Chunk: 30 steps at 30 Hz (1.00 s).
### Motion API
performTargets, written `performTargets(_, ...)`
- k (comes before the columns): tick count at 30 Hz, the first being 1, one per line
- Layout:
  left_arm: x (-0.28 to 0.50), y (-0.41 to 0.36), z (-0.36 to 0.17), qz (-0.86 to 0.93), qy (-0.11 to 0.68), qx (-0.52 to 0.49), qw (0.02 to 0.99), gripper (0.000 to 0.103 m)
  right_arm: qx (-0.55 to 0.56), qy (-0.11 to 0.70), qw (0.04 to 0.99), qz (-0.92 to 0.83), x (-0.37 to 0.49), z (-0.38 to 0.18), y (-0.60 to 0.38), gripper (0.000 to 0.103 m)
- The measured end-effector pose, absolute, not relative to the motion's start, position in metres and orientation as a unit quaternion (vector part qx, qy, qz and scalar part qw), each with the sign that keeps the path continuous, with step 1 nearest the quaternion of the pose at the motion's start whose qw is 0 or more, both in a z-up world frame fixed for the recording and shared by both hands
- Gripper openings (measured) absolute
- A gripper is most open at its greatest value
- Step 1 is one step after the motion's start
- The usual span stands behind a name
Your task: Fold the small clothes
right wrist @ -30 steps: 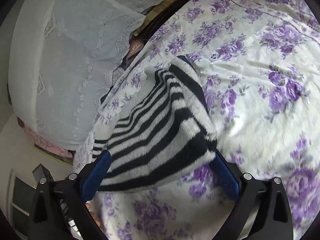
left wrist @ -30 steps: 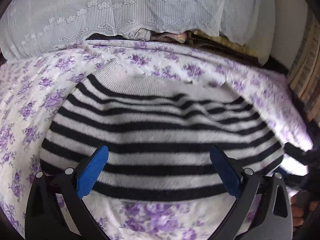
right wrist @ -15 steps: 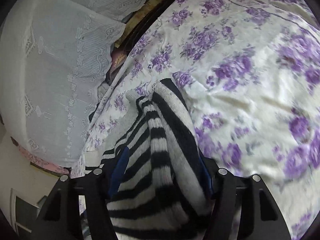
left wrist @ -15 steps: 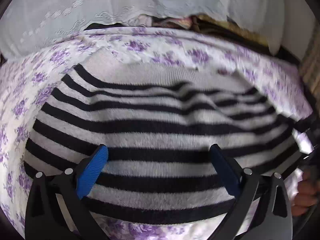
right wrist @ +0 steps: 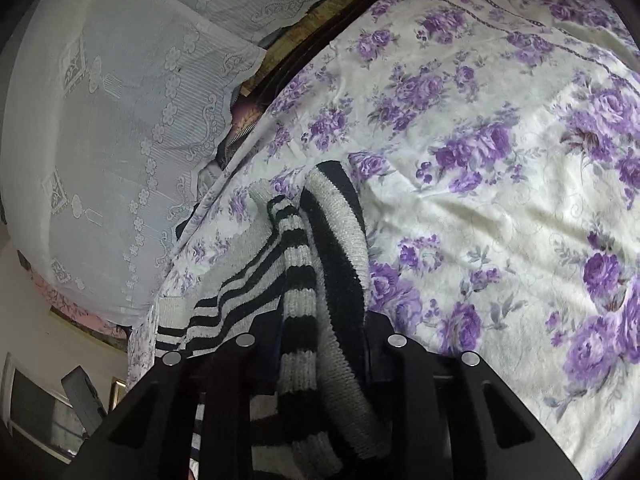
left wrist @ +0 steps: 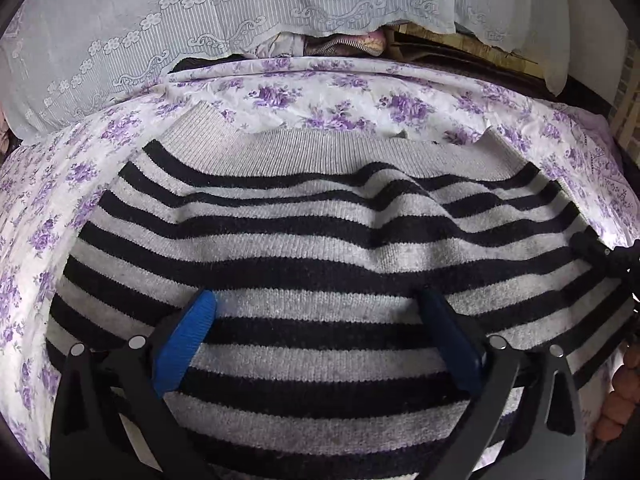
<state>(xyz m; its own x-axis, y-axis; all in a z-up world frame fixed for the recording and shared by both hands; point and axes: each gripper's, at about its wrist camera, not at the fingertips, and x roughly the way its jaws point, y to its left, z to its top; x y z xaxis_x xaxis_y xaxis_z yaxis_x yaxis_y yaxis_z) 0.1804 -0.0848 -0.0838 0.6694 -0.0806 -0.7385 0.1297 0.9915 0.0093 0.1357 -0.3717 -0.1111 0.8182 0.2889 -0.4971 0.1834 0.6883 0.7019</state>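
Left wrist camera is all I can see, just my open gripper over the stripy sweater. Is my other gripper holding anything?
Observer: Yes. The right gripper is shut on a bunched edge of the sweater.
Operator: Is that edge flat on the bed?
Observer: No, it stands up in a ridge from the flowered sheet.
Operator: What's past it?
Observer: Bare sheet to the right, a lace curtain to the left.

Striped sweater [left wrist: 320, 248]: fuzzy ribbed knit, matt. Bedsheet [right wrist: 500, 184]: smooth printed floral cloth, creased. Lace curtain [left wrist: 240, 20]: sheer embroidered fabric. Left gripper [left wrist: 320, 332]: matt black plastic, ridged blue pads [left wrist: 188, 336], shiny metal rivets.
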Motion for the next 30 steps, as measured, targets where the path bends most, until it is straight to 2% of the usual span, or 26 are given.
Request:
performTargets(4,0.169,-0.078,-0.077,-0.083,0.387,0.008,0.918,0.098,0.345,0.27,0.898,0.036,0.124,-0.081,-0.349,0.025)
performTargets(13,0.186,-0.091,-0.059,-0.132,0.398,-0.005,0.908,0.098,0.252,0.264,0.931,0.024,0.113,-0.045,-0.299,0.024)
performTargets(22,0.243,-0.109,-0.033,-0.18,0.447,-0.032,0.876,0.098,0.196,0.271,0.941,0.044,0.104,-0.037,-0.27,0.024)
performTargets(30,0.257,-0.129,-0.046,-0.182,0.462,-0.007,0.868,0.098,0.168,0.273,0.946,0.047,0.104,-0.031,-0.251,0.025)
